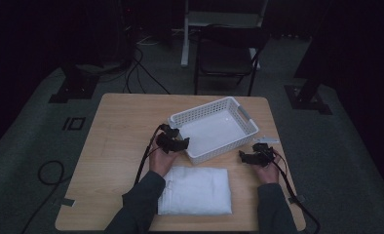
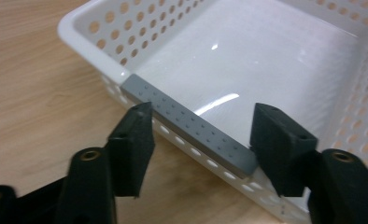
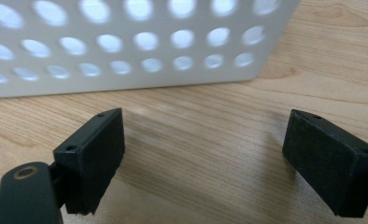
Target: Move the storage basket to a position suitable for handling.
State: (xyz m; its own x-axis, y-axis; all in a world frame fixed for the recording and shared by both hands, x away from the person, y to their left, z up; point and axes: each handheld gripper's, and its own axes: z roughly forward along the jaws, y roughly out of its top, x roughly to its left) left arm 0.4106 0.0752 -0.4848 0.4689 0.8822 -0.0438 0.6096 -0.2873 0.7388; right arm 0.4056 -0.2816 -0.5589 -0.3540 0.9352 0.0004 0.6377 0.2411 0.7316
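Observation:
A white perforated basket (image 1: 204, 108) stands empty on the wooden table (image 1: 117, 146), with a folded white towel (image 1: 195, 190) in front of it. My left gripper (image 1: 178, 142) is at the basket's near-left end. In the left gripper view its jaws (image 2: 203, 108) straddle the rim (image 2: 79, 21) at the grey handle strip (image 2: 187, 123), one outside, one inside. They stand close to the strip's ends and no pressing shows. My right gripper (image 1: 248, 156) hovers low at the basket's right corner. It is open (image 3: 205, 114) over bare wood, facing the basket's holed wall (image 3: 126, 42).
A second grey handle strip (image 1: 243, 113) marks the basket's far-right end. A black chair (image 1: 226, 53) stands behind the table, and cables (image 1: 48, 173) lie on the floor at left. Bare wood lies left of the basket and towel.

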